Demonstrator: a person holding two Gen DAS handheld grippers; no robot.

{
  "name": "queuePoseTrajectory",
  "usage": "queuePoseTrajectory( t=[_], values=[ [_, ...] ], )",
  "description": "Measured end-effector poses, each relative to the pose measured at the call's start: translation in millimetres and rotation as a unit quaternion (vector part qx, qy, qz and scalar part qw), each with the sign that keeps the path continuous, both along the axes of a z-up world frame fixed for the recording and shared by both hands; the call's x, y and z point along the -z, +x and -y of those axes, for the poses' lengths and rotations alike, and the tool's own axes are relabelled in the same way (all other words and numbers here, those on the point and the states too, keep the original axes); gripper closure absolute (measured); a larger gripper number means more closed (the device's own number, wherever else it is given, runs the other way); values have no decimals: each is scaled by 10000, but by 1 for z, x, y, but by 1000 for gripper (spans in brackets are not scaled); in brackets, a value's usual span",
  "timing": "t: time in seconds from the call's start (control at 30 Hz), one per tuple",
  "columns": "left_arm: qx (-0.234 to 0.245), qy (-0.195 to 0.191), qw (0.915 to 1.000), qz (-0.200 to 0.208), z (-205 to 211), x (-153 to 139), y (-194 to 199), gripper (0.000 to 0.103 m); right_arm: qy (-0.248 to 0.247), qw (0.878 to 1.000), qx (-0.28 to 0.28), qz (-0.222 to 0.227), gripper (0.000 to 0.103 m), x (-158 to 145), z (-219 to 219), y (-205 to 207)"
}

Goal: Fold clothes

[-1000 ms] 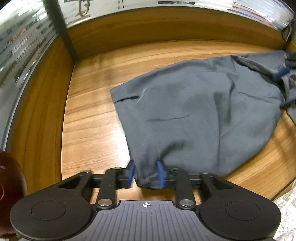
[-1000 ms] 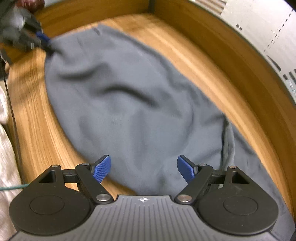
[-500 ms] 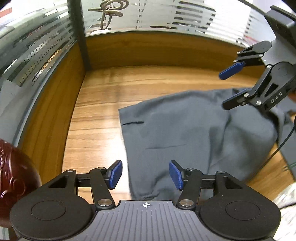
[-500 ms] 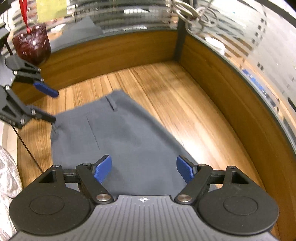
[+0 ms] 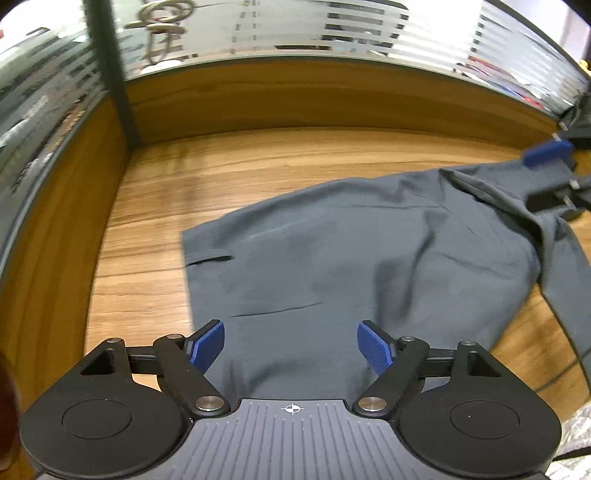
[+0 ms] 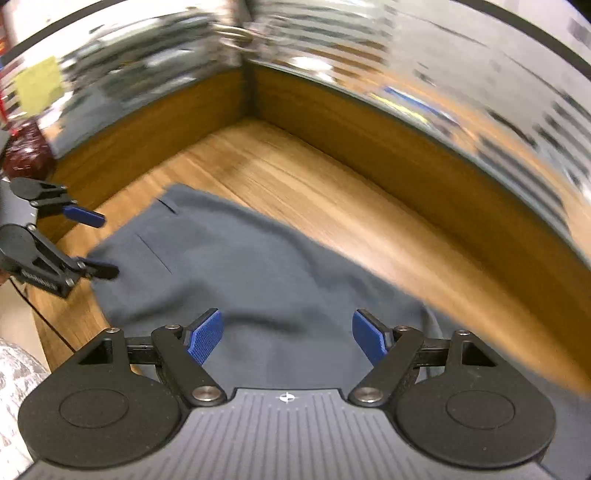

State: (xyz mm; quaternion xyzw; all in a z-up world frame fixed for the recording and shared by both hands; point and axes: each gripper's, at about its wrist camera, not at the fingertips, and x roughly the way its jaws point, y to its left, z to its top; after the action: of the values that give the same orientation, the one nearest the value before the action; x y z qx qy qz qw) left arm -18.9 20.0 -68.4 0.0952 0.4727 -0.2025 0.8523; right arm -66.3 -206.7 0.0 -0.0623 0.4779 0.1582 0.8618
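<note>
Left wrist view: the left gripper [image 5: 291,343] is seen above grey trousers [image 5: 351,258], its jaws opening, nothing pinched. Right gripper [image 6: 287,336] is held spread and empty over the same cloth. The trousers are laid flat on a wooden table [image 5: 229,166], bordered by a frosted glass partition [image 5: 332,33].

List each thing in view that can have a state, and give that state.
Left gripper: jaws opening, nothing pinched, above the cloth.
Right gripper: open, holding nothing.
Grey garment: lying on the wooden table, mostly flat, rumpled towards the right gripper's side.
Dark red ornament: blurred, state unclear.
</note>
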Motion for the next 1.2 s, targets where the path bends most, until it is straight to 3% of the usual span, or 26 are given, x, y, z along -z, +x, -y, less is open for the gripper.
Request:
queuePoseTrajectory(
  t=[0.2, 0.3, 0.4, 0.6, 0.8, 0.9, 1.0, 1.07, 1.13, 1.2],
  values=[
    [335, 38, 9994, 98, 32, 0, -4, 13, -128, 9920, 1223, -303, 21, 25, 59, -80],
    [343, 56, 9993, 139, 47, 3, -5, 2, -244, 9833, 1740, -475, 23, 44, 79, -122],
    [448, -27, 9989, 124, 60, 5, -5, 0, -290, 9739, 2176, -581, 23, 65, 91, -163],
    [784, 178, 9968, 16, 87, 11, -2, 0, -311, 9586, 2699, -855, 29, 111, 93, -228],
    [1067, 262, 9939, -93, 103, 13, 0, 0, -123, 9460, 3095, -960, 37, 142, 95, -260],
    [1107, 267, 9934, -111, 108, 12, -1, 0, -21, 9392, 3286, -994, 58, 151, 99, -261],
    [1146, 264, 9930, -142, 112, 12, -2, 0, 7, 9384, 3335, -900, 59, 150, 103, -261],
    [1169, 255, 9927, -135, 114, 11, -5, 0, -96, 9409, 3275, -855, 67, 150, 103, -261],
    [1188, 253, 9925, -103, 117, 11, -8, 0, -355, 9437, 3184, -826, 99, 151, 104, -260],
    [1199, 312, 9923, -45, 121, 11, -11, 0, -301, 9404, 3286, -820, 99, 147, 114, -260]
  ],
)
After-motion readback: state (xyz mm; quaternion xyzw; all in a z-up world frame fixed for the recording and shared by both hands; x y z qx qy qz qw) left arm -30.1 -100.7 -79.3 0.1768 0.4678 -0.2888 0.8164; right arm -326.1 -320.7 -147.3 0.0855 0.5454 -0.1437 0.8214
